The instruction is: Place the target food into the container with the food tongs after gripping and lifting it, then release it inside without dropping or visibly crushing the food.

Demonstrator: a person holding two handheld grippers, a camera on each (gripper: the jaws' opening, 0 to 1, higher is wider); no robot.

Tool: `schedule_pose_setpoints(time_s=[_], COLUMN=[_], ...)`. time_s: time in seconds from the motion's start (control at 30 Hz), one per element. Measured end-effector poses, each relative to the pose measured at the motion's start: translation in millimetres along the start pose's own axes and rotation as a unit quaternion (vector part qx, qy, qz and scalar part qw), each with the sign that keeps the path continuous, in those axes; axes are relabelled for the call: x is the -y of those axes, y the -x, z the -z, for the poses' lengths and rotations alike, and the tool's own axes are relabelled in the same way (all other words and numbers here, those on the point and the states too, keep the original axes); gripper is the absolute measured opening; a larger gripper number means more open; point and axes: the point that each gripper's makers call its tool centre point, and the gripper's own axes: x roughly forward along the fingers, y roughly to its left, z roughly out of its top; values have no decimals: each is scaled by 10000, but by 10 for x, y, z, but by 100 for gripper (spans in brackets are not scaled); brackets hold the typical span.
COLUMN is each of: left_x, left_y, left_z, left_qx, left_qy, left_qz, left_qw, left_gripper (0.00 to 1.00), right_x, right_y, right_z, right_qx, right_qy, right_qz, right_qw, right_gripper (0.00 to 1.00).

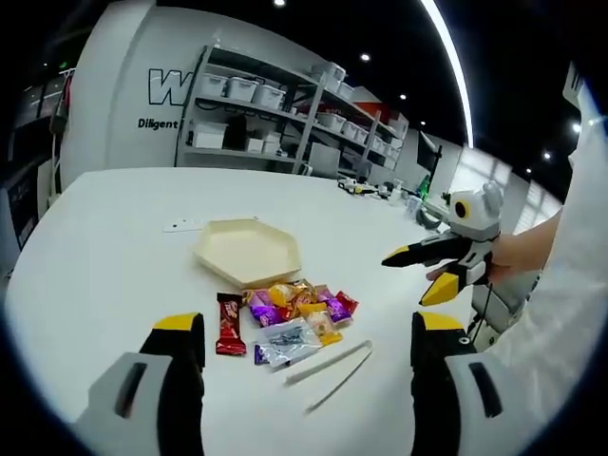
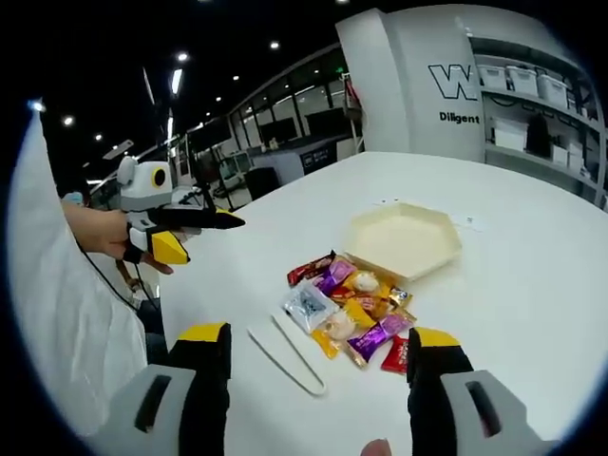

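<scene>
Snacks [image 1: 290, 318] by tray [image 1: 249, 249] | white table [image 1: 104, 256] (shelves [image 1: 275, 119] behind) | both grippers wide, empty

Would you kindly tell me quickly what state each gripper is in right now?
Left gripper: open, holding nothing.
Right gripper: open, holding nothing.

a large dark "w" stands on the white wall [image 1: 123, 104] beside the shelves, with the smaller word "diligent" below it, cut off in both views [image 2: 418, 85]. print on the snack wrappers [image 1: 290, 318] is too small to read.
</scene>
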Motion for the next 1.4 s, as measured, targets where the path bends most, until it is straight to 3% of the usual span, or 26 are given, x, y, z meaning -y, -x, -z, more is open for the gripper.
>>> schedule_pose_setpoints(time_s=[0.83,1.4], left_x=[-2,42], left_y=[27,-3], left_z=[64,58], left_qx=[-92,-70], left_qy=[-49,-59], left_qz=[-6,14], left_qw=[9999,10000], left_gripper=[87,86], right_x=[-92,-108], right_y=[-68,-49], right_z=[55,75], right_qx=[-56,-97], right_qy=[127,162], right_qz=[-262,-247], right_qw=[9996,9995], right_gripper=[72,71])
